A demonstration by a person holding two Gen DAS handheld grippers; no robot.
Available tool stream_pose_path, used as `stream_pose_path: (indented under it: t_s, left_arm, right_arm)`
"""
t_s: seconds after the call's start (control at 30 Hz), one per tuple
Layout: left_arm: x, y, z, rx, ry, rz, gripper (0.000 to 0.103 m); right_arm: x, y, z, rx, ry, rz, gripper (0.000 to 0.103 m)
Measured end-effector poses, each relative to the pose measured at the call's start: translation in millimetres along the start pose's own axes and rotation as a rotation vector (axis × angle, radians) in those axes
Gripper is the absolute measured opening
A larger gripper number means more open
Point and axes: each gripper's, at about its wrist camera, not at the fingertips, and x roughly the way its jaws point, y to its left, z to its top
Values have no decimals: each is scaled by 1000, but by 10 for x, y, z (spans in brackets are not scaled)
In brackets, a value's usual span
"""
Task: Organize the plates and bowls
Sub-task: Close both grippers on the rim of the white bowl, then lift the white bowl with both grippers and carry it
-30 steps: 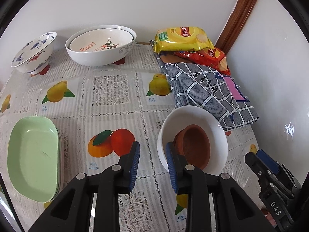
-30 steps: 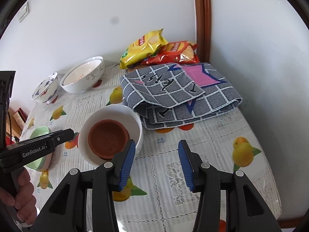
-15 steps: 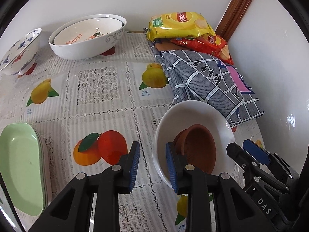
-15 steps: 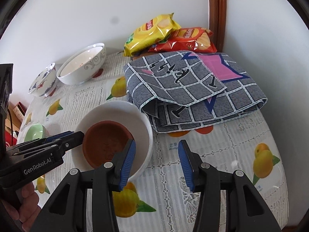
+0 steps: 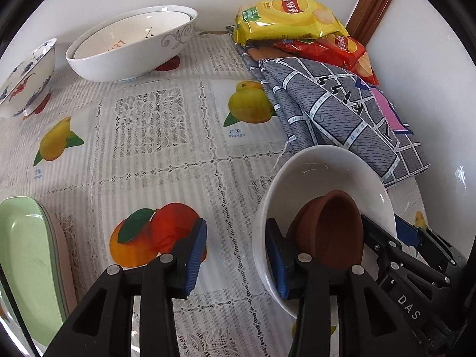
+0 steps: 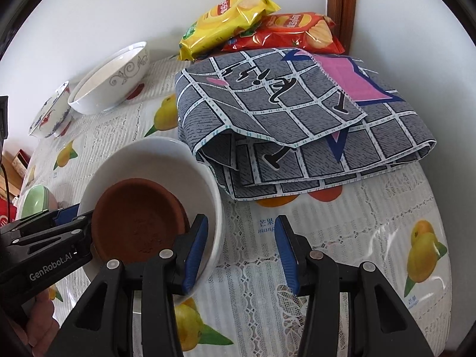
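A white bowl (image 5: 321, 172) with a brown clay dish (image 5: 336, 232) inside sits on the fruit-print tablecloth; it also shows in the right wrist view (image 6: 142, 160) with the dish (image 6: 136, 223). My left gripper (image 5: 235, 255) is open, its jaws either side of the bowl's left rim. My right gripper (image 6: 241, 253) is open, its jaws either side of the bowl's right rim. Nested large white bowls (image 5: 131, 47) and a blue-patterned bowl (image 5: 26, 77) stand at the back left. Stacked green plates (image 5: 26, 264) lie at the near left.
A folded grey checked cloth (image 6: 297, 125) lies just behind the white bowl, touching its rim. Yellow (image 6: 226, 17) and red (image 6: 291, 32) chip bags sit behind it by the wall corner. The table edge curves at the right.
Both grippers have closed in on the white bowl from opposite sides; each now straddles its rim. The bowl looms larger in both views. Jaw openings are unchanged.
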Motion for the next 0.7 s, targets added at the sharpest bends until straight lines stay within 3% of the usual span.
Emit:
stream_pose_path:
  t_s: [0.17,0.7]
  left_arm:
    - [20,11,19,7,2,0,42]
    - [1,3,-3,-12,-32,-28,40]
  right_arm:
    - [18,-22,20,6,0,8,46]
    - [33,-80,32,55,-26,3,52]
